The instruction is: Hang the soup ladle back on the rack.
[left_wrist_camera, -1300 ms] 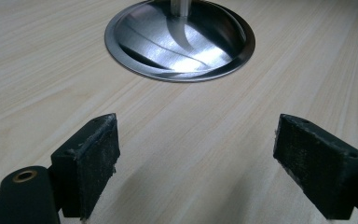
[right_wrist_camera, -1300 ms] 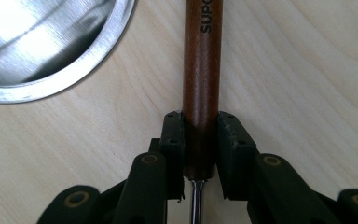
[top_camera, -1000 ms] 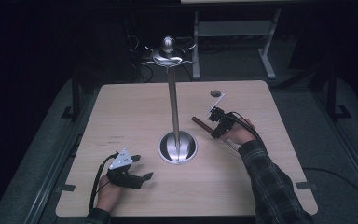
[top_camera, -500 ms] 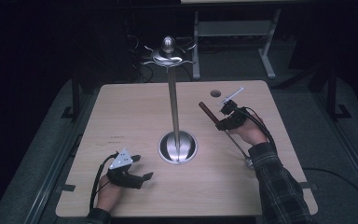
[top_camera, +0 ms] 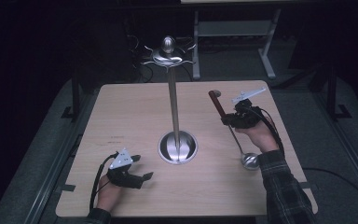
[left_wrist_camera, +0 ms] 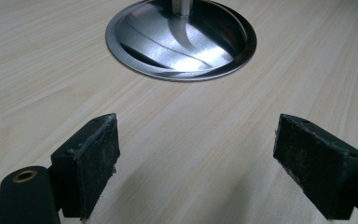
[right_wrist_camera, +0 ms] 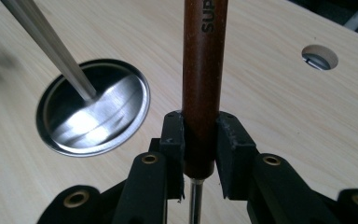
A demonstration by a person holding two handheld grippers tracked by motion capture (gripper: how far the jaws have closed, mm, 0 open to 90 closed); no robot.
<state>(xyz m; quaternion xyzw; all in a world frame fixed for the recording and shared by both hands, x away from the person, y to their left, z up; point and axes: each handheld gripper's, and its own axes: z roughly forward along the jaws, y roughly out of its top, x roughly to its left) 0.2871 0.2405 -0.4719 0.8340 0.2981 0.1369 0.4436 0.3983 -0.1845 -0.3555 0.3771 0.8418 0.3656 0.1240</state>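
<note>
While we are clamping the right gripper [right_wrist_camera: 200, 140] on the brown wooden handle [right_wrist_camera: 203, 79] of a ladle [top_camera: 235, 135], its pads are pressing that handle from both sides, just above the point where the thin metal shaft is leaving the wood. From the high view we are holding the ladle tilted over the right part of the table [top_camera: 130, 112], handle end up and away from us, while its round metal bowl [top_camera: 250, 161] is hanging low near our right sleeve. We are keeping the left gripper [top_camera: 137, 169] close to the wood at the table's near left, its jaws spread wide and gripping nothing. Between the two grippers the metal stand [top_camera: 173, 98] is rising upright from its round base [left_wrist_camera: 182, 39], which is sitting just ahead of the left jaws. A round hole [right_wrist_camera: 320, 57] is showing in the tabletop beyond the handle
</note>
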